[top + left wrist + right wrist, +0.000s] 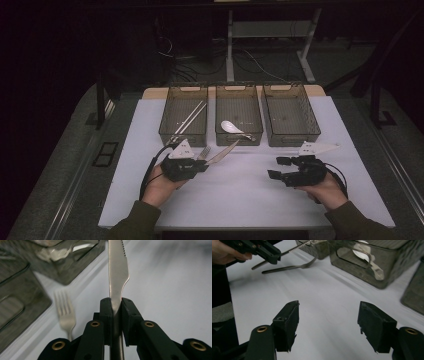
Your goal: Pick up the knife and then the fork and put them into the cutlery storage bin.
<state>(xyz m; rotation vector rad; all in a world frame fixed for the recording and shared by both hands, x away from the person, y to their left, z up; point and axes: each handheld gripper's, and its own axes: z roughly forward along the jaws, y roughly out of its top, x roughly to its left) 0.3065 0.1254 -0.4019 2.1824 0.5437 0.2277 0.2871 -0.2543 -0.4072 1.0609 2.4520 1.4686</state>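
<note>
My left gripper (205, 165) is shut on the handle of a table knife (223, 153), whose serrated blade points up and to the right toward the bins. In the left gripper view the knife (118, 277) stands on edge between the pads, above the white mat. A metal fork (204, 152) lies on the mat just beside that gripper, and the left gripper view has the fork (65, 313) to the left of the jaws. My right gripper (274, 168) hovers over the mat at the right, open, with nothing between its jaws (329, 315).
Three translucent grey bins stand in a row at the back of the mat. The left bin (183, 136) holds long metal sticks (192, 116), the middle bin (239, 139) a white spoon (230, 126), and the right bin (295, 139) looks bare.
</note>
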